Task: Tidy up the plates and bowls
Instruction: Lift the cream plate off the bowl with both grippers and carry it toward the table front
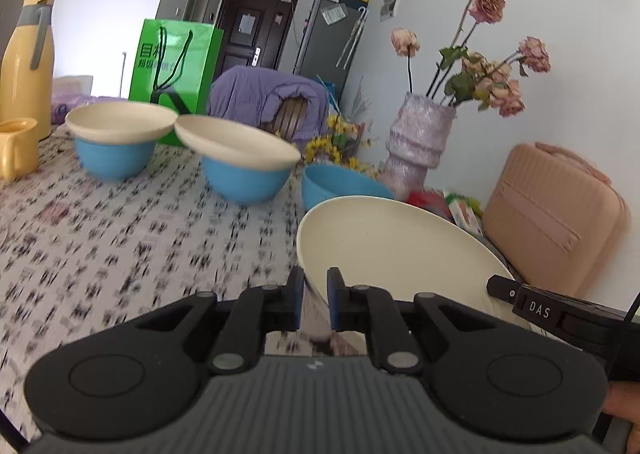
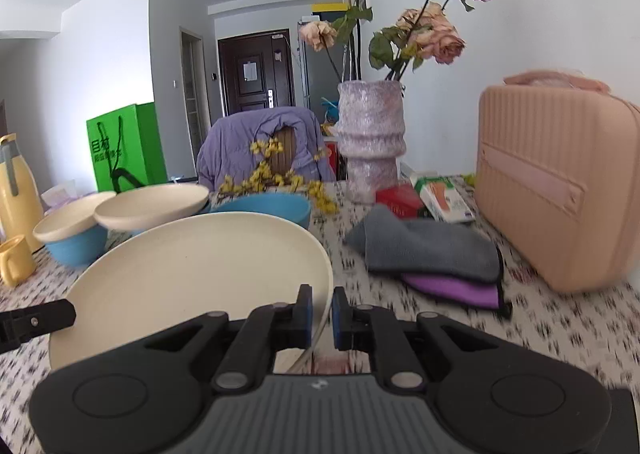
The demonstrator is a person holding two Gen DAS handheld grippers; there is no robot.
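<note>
A large cream plate (image 1: 396,250) (image 2: 200,274) is carried above the patterned table, held by both grippers. My left gripper (image 1: 315,300) is shut on its left rim; my right gripper (image 2: 322,318) is shut on its right rim. Each view shows the tip of the other gripper at the plate's far side. Beyond the plate an uncovered blue bowl (image 1: 336,183) (image 2: 268,205) stands on the table. Two more blue bowls (image 1: 114,157) (image 1: 246,181) to the left each carry a cream plate (image 1: 120,121) (image 1: 236,143) on top.
A lilac vase (image 2: 370,141) of dried roses, a pink case (image 2: 556,181), folded grey and purple cloths (image 2: 428,250) and small boxes (image 2: 424,197) fill the right side. A yellow flask (image 1: 26,61), yellow mug (image 1: 16,147) and green bag (image 1: 172,69) stand at the left and back.
</note>
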